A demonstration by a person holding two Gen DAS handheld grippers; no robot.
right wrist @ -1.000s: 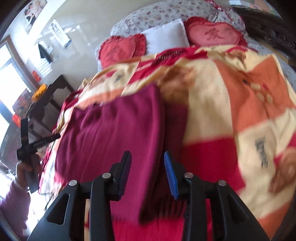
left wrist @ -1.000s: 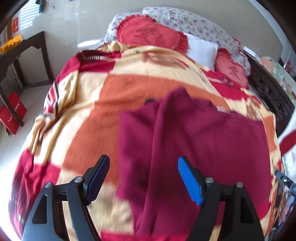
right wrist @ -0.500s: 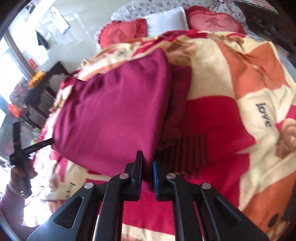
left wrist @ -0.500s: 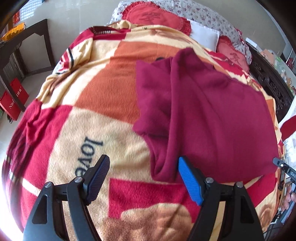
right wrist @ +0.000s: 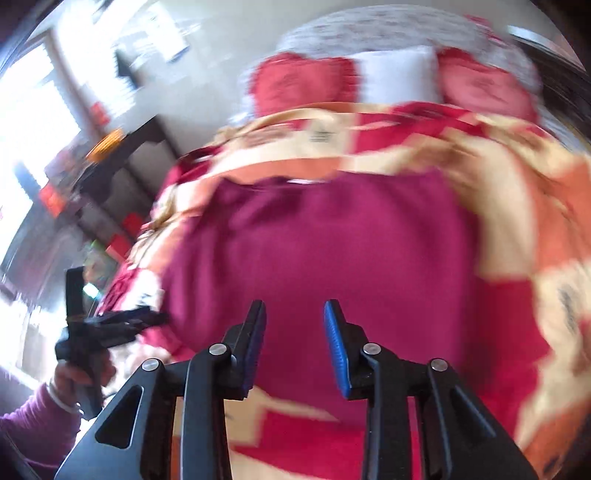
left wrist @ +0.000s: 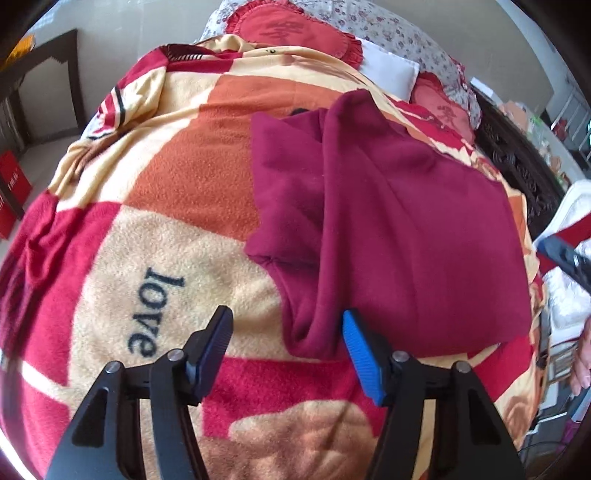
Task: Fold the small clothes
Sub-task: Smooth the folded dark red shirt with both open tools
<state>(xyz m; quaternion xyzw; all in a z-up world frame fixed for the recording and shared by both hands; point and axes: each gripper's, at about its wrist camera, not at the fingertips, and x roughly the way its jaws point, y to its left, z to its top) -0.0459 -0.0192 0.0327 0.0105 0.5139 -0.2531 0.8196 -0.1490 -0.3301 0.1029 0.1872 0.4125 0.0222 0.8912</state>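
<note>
A maroon garment lies partly folded on the bed, one side doubled over along a lengthwise crease. My left gripper is open and empty, just in front of the garment's near left corner. In the blurred right wrist view the garment fills the middle. My right gripper is open and empty above its near edge. The left gripper also shows in the right wrist view at the garment's left side.
The bed is covered by a red, orange and cream blanket printed "love". Red heart cushions and a white pillow lie at the head. A dark table stands left; a dark carved bed frame runs right.
My right gripper was shut at the garment's near edge and has opened, swinging left to face the garment squarely. My left gripper stayed open and edged slightly closer.
</note>
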